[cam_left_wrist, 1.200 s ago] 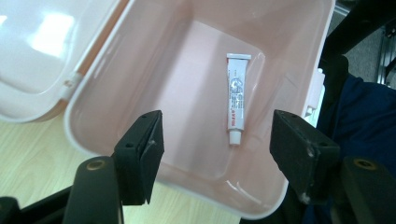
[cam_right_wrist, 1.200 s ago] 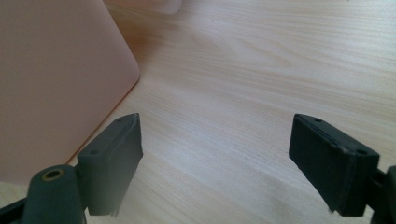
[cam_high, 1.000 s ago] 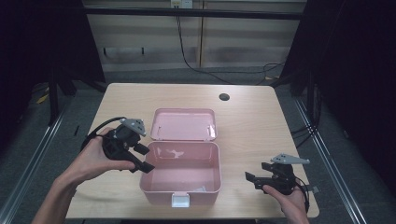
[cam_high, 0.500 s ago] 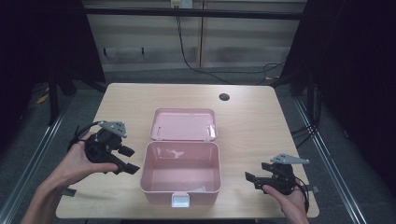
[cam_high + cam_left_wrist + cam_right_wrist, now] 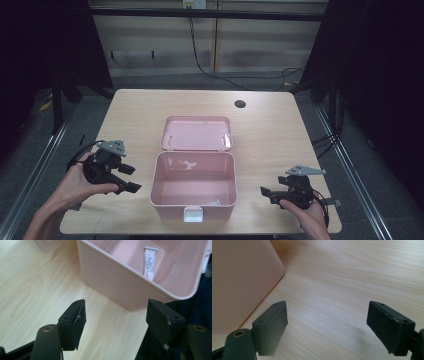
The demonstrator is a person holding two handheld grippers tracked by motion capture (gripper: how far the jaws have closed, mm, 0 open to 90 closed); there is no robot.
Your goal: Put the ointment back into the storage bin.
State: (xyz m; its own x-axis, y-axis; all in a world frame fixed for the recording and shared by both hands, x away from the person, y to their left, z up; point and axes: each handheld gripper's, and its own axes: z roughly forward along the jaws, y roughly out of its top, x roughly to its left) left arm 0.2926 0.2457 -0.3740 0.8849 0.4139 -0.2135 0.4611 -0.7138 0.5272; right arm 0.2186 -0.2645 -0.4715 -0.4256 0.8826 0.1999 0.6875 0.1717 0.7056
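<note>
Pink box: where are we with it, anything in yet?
Looks done: the pink box stands open, lid laid back, and a small white tube already lies inside. In hand: nothing. The left tool sits beside the box's left wall, jaws wide and empty after just opening; the right tool rests open to its right. Left, probably: closing the lid and its white latch.

High view looks down from above — both tongs views sit close, sharing the pink box.
</note>
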